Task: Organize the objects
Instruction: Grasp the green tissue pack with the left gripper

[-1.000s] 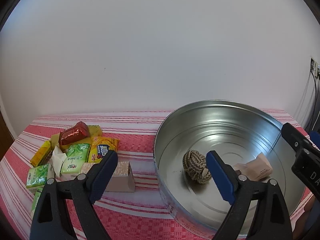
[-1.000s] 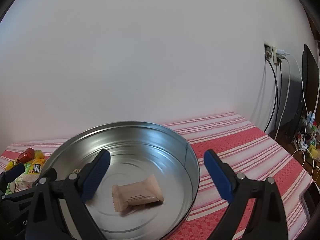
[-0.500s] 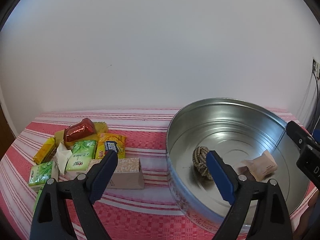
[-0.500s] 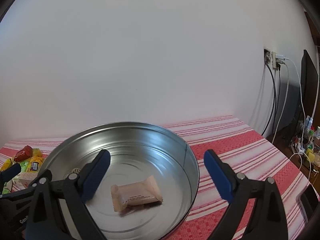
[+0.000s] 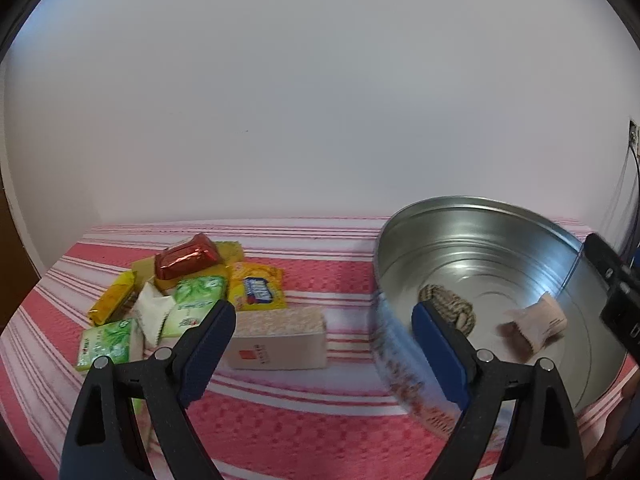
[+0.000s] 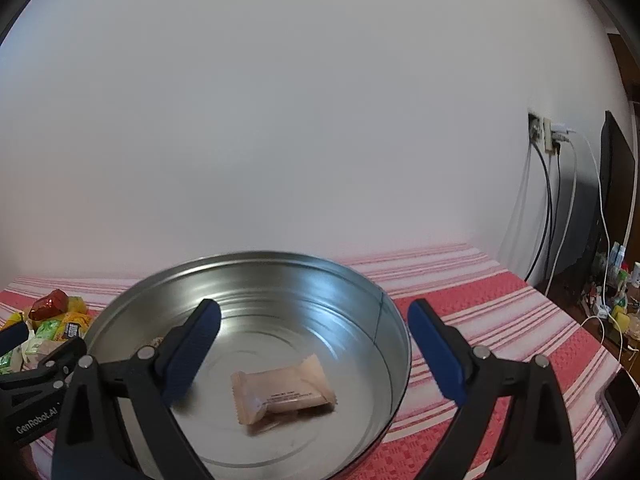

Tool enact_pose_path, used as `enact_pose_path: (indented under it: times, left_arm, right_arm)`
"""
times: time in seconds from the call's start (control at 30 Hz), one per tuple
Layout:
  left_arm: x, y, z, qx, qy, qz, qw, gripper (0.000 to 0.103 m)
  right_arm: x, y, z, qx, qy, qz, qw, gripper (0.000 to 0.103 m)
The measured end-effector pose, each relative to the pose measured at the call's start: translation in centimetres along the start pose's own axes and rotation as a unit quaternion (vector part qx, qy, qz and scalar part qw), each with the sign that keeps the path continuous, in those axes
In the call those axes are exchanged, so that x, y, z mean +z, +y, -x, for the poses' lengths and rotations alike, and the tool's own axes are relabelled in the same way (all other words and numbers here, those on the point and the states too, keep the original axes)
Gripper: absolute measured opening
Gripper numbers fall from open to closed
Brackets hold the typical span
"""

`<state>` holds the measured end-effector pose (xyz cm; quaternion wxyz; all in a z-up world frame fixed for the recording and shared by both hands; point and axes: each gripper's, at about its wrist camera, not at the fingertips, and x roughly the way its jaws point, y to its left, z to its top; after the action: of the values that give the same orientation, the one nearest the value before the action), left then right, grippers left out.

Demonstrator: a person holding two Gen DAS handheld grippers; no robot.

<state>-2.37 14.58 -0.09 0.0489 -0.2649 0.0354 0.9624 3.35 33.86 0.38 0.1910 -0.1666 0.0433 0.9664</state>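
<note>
My left gripper (image 5: 324, 338) hangs with jaws spread wide, holding nothing, and my right gripper (image 6: 314, 338) gapes empty too. The round silver tin (image 5: 472, 216) holds a woven rope ball (image 5: 452, 304) and a pale pink wrapped snack (image 6: 284, 388). Left of the tin lie a white box (image 5: 280, 340) and a heap of green, yellow and red packets (image 5: 176, 284).

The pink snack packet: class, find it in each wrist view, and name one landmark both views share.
Left wrist view: pink snack packet lies right of centre, inside the tin.
Right wrist view: it lies low at centre, on the tin's floor.
Shared landmark: the round metal tin.
</note>
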Motion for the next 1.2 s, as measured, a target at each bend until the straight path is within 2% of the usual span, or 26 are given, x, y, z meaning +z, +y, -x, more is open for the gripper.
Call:
enact_pose_path:
  times: [0.23,0.4,0.67,0.97,1.2]
  left_arm:
    - [-0.8,2.8,0.5,0.009,0.005,0.012,0.9999,0.091]
    - [-1.2,5.1,1.1,0.014,0.008,0.027,0.9995,0.091]
    - [-2.3,8.2,1.7,0.026,0.022,0.046,0.9983,0.091]
    - [-3.7,12.0,2.5,0.058,0.044,0.077,0.9944,0.092]
    - [-5.2,15.5,1.0,0.035,0.106,0.119,0.9866,0.091]
  right_arm:
    - [-0.2,0.9,1.5,-0.027,-0.030,-0.009,0.999,0.096]
    - [-0.5,2.4,2.7,-0.037,-0.036,-0.001,0.999,0.096]
    - [-1.3,5.6,4.1,-0.016,-0.023,-0.018,0.999,0.099]
    - [-2.4,10.1,6.1,0.010,-0.020,0.010,1.000,0.099]
    - [-3.0,12.5,6.9,0.040,-0.008,0.009,0.999,0.099]
